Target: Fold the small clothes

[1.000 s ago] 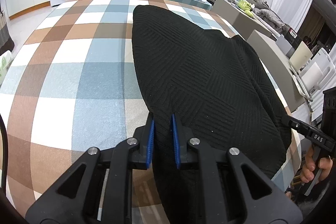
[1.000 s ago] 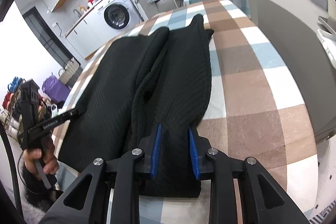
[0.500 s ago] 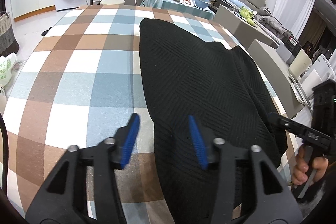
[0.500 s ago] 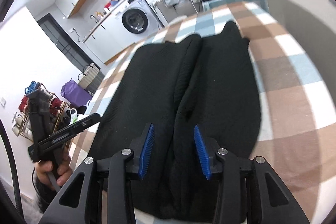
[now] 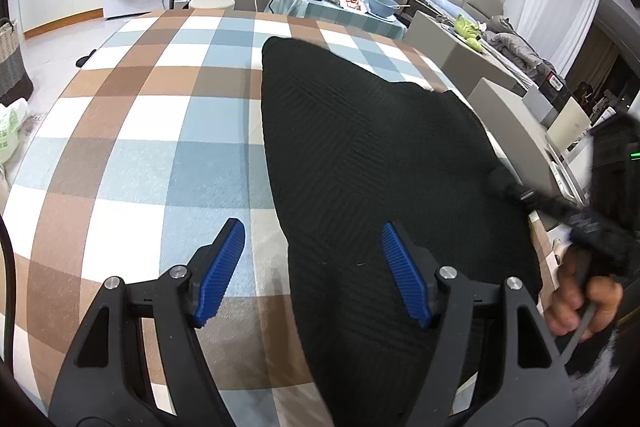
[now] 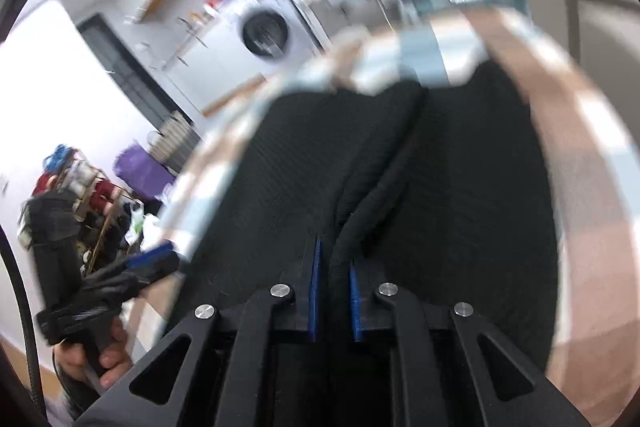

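Our right gripper [image 6: 332, 287] had just been closing, and its blue pads [image 6: 315, 291] now pinched a raised ridge of the black knit garment [image 6: 460, 195] near its edge at six o'clock. Our left gripper [image 5: 312, 271] had just been opening and stood wide, nothing between the pads; the garment's left edge ran between the jaws from twelve towards six. The garment [image 5: 380, 163] lay folded lengthwise on the checked tablecloth [image 5: 140, 131], reaching from six towards twelve. We judged the risk to lie in the narrow pinch: it might catch only one layer, so a lift could pull the halves apart. The right view was blurred, so how deep the pinch sat we could not tell.
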Motion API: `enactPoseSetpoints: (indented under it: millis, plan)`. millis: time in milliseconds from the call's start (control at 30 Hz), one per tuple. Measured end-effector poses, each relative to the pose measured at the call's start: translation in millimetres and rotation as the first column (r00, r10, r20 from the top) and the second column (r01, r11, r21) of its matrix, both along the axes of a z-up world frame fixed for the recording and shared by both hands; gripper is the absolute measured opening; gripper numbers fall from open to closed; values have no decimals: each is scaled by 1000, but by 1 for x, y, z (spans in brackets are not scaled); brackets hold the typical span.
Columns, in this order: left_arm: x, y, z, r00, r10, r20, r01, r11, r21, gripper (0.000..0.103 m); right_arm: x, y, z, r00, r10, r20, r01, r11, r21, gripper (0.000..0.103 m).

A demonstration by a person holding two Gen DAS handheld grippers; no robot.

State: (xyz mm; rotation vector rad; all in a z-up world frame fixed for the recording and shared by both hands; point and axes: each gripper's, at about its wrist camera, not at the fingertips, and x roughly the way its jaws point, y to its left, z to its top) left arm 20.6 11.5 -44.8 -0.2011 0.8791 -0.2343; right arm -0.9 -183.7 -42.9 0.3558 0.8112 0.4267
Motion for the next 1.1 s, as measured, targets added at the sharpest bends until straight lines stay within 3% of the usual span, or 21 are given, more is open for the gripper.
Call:
enactPoseSetpoints:
  millis: [67,133,267,300,500,733,767,833,933,1000,1100]
  plan:
    - [0,-1,2,1000,-8,5,8,1000,1,69,-11,-7,20,997,-27,68,29,999,-19,11]
    - [0,-3,2,1000,-13,11,13,1000,4,69,-17,-17,23,996,-64,68,67,996,-54,11]
    - [4,-6,-6,1000,-20,-15,20,1000,-5,69,-5,-36,-21,985,-135,-110,122,986,-115,14]
    - [4,-8,-8,999,-24,-24,24,1000,-5,69,-3,-38,-31,979,-139,-151,124,987,-107,15]
    - [5,-15,-19,998,-45,-45,45,999,0,69,-8,-45,-36,979,-120,-164,121,993,-7,30]
    - [7,-18,-22,997,-56,-46,56,998,11,69,5,-53,-42,974,-133,-185,143,989,40,29]
    - [8,-18,-22,998,-54,-45,54,998,12,69,9,-51,-44,972,-134,-191,141,990,26,22]
    - [9,-18,-20,998,-54,-41,55,998,7,69,13,-46,-37,977,-123,-176,119,992,-28,14]
    - [10,-19,-16,998,-59,-27,59,998,6,69,-8,-41,5,994,-110,2,110,993,-33,11]
    - [10,-19,-14,998,-64,-24,64,998,7,69,-18,-46,23,988,-140,66,144,988,-56,11]
    - [13,-21,-19,997,-70,-35,71,997,4,69,-15,-53,10,981,-190,23,192,972,-134,11]
